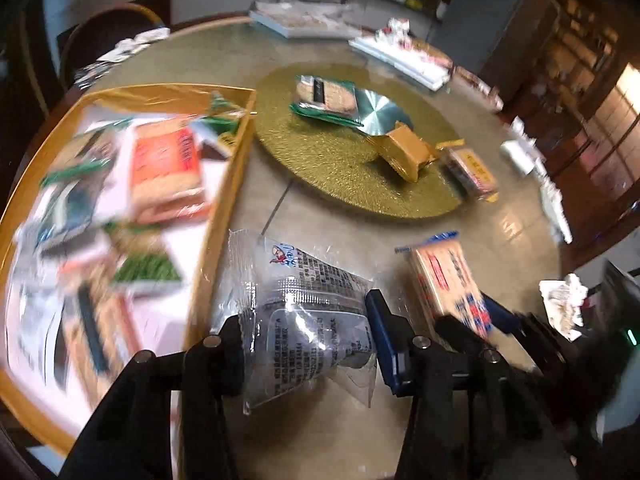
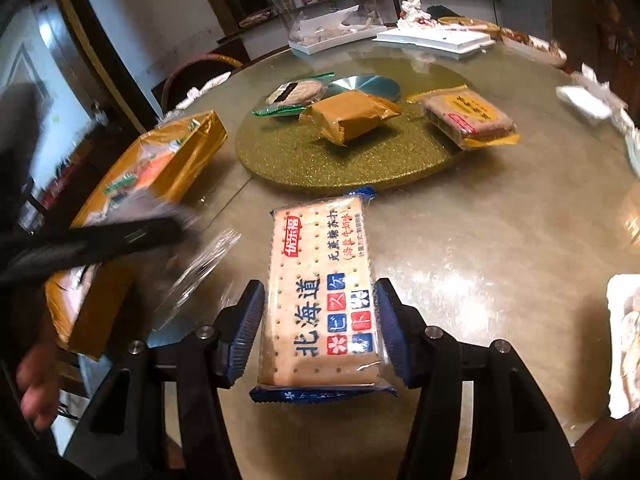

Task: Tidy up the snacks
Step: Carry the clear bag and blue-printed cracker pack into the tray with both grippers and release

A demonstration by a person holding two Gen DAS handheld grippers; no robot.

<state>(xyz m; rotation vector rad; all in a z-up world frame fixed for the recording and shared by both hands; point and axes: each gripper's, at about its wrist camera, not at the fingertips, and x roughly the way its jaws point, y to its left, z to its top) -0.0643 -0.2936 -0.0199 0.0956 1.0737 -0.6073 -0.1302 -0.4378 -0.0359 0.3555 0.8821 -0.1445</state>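
Left gripper (image 1: 306, 332) clamps the clear plastic dark-snack pouch (image 1: 304, 312), right gripper (image 2: 320, 332) clamps the rectangular blue-trimmed cracker packet (image 2: 320, 296), presumably for the gold open-top box (image 1: 224, 184) at ten o'clock.

We see a clear packet (image 1: 304, 312) with black print and a small red-blue cartoon. The cracker pack (image 2: 320, 300) is beige, dotted, with dark blue lettering, red and blue squares, blue ends. The box (image 2: 176, 152) is gold. The round mat (image 2: 344, 160) is glittery olive-gold. The wrapped snack (image 2: 352, 118) is plain mustard. Finger pads (image 2: 248, 332) are blue, ribbed.
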